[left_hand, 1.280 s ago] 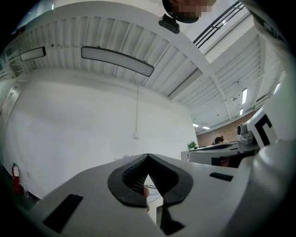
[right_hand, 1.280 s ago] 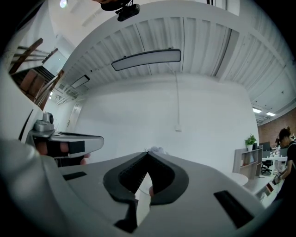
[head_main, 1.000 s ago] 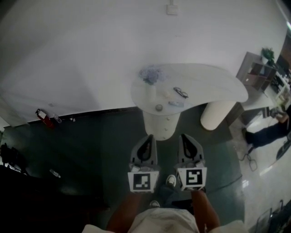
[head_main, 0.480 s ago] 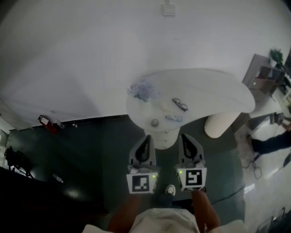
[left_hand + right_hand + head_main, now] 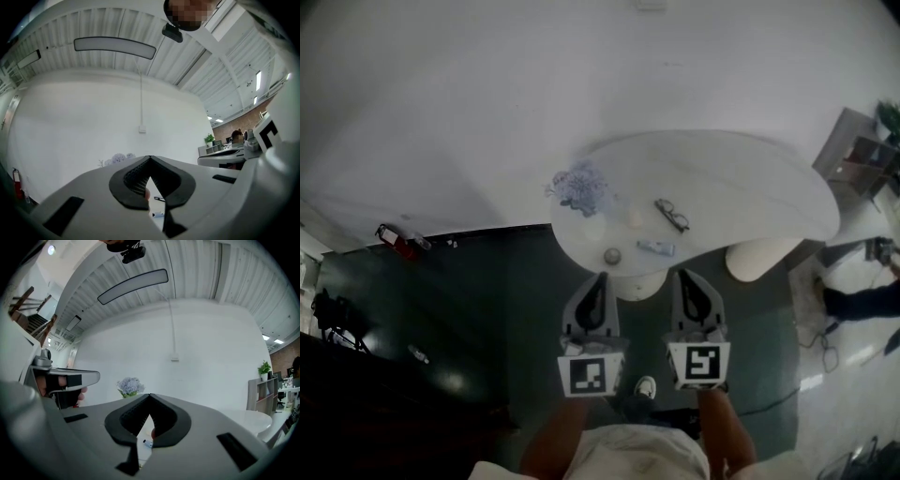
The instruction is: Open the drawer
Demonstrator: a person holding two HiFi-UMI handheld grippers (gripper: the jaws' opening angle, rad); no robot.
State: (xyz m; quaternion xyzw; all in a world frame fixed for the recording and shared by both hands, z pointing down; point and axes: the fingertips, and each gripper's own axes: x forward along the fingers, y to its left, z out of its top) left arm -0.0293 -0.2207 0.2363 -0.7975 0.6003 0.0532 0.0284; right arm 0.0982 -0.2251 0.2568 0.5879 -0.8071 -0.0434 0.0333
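Left gripper (image 5: 601,278) and right gripper (image 5: 685,275), jaws together and empty, at near edge of the bench (image 5: 750,187); drawer unseen, probably rigid: grip its handle.

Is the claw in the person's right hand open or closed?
Closed: the right gripper shows its jaw tips touching, with nothing held between them.

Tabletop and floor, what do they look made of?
Tabletop: white, smooth, satin sheen, with no grain or seams visible. Likely laminate or solid surface.
Floor: dark green, glossy, with light glare on it. Probably coated concrete or vinyl; can't tell which.
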